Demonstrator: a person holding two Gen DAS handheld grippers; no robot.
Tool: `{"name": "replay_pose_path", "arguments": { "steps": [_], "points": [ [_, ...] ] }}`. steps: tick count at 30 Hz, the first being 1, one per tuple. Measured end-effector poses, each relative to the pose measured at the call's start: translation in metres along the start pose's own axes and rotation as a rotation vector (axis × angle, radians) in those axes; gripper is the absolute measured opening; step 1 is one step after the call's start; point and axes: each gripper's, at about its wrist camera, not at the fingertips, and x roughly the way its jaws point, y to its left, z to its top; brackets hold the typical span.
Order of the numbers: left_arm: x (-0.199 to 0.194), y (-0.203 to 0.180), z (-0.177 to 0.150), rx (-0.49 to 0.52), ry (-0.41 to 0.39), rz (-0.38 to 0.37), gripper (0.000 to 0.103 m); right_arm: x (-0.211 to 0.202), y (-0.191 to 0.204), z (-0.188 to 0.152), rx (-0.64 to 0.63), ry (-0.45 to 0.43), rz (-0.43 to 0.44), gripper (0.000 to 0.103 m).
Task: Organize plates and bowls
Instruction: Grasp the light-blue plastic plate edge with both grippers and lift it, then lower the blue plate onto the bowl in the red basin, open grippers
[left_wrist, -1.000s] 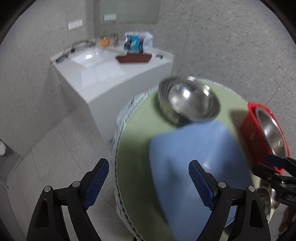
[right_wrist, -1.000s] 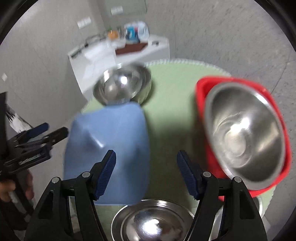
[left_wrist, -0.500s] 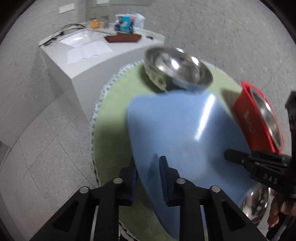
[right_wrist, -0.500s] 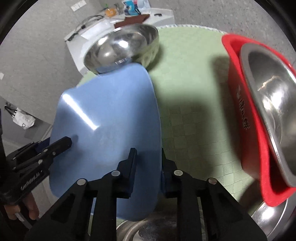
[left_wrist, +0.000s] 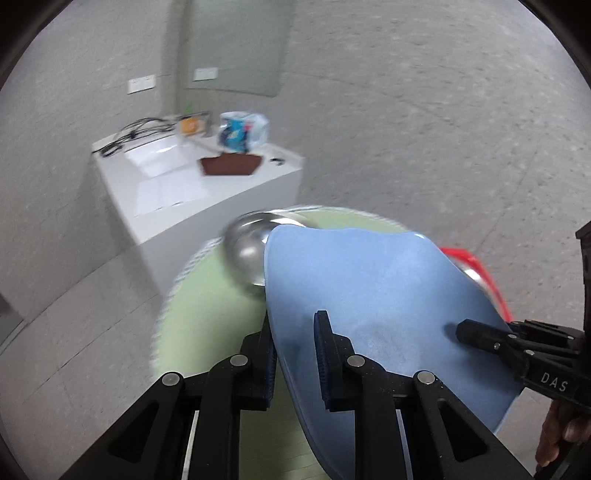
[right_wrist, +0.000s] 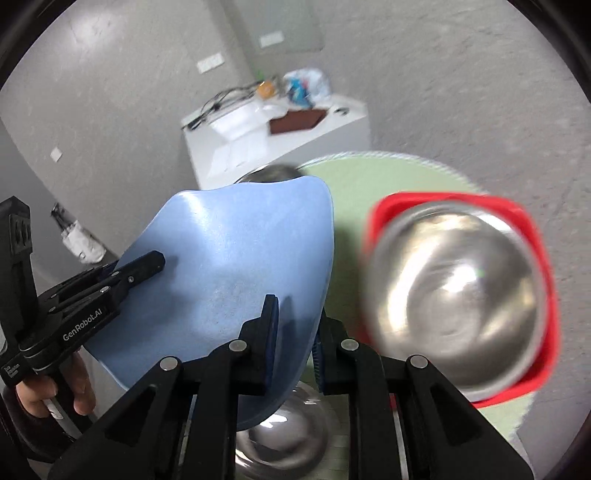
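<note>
- The left tool (left_wrist: 293, 354) is closed on the near-left edge of a blue plate (left_wrist: 373, 295); one blue-padded finger lies on the plate's upper face and the other sits beneath its rim.
- The right tool (right_wrist: 293, 339) grips the same blue plate (right_wrist: 236, 258) at its near-right edge, one finger on top and one below.
- In the left wrist view, the plate spreads from the tool toward 1 o'clock, tilted and held above the tabletop (left_wrist: 207, 306), which wears a round green cloth.
- In that same view, the right tool (left_wrist: 491, 341) reaches onto the plate from 3 o'clock, with part of a hand (left_wrist: 561, 435) behind it.
- In the right wrist view, the left tool (right_wrist: 122, 275) enters from 9 o'clock, a hand (right_wrist: 55, 391) wrapped around its handle.
- A steel bowl (left_wrist: 247, 254) stands on the tabletop at 12 o'clock of the plate, partly hidden behind the plate's far edge.
- A red square dish (right_wrist: 539, 295) lies at 3 o'clock of the right tool, with a large steel bowl (right_wrist: 454, 291) resting inside it.
- Another steel bowl (right_wrist: 284, 439) sits beneath the right tool, at 6 o'clock of the plate.
- A white cabinet (left_wrist: 177, 184) stands beyond the tabletop, carrying cables, packets and a brown tray; details are blurred.
</note>
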Motion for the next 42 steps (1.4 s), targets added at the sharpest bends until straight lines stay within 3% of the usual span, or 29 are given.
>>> {"name": "replay_pose_path", "arguments": {
  "steps": [6,12,19,25,29,31,34,38,42],
  "points": [
    [0.026,-0.085,0.003,0.103,0.023,-0.077,0.014,-0.038,-0.072,-0.002,0.077,-0.052,-0.086,0.016],
    [0.085,-0.138,0.018,0.183,0.090,-0.099,0.014,-0.044,-0.140,-0.010,0.173,-0.042,-0.147,0.017],
    [0.151,-0.172,0.025,0.238,0.165,-0.074,0.014,-0.021,-0.170,-0.017,0.227,0.014,-0.154,0.017],
    [0.177,-0.181,0.023,0.255,0.208,-0.064,0.015,-0.012,-0.172,-0.022,0.222,0.029,-0.164,0.018],
    [0.181,-0.177,0.023,0.265,0.209,-0.097,0.024,-0.010,-0.170,-0.021,0.214,0.022,-0.184,0.020],
    [0.180,-0.176,0.022,0.265,0.213,-0.122,0.029,-0.010,-0.168,-0.021,0.215,0.024,-0.190,0.027],
    [0.171,-0.173,0.021,0.266,0.203,-0.147,0.045,-0.015,-0.162,-0.022,0.217,0.012,-0.208,0.049],
    [0.149,-0.162,0.020,0.273,0.154,-0.174,0.074,-0.023,-0.156,-0.023,0.227,-0.011,-0.243,0.055],
    [0.123,-0.136,0.021,0.265,0.114,-0.195,0.077,-0.039,-0.144,-0.026,0.235,-0.046,-0.289,0.058]
  ]
}}
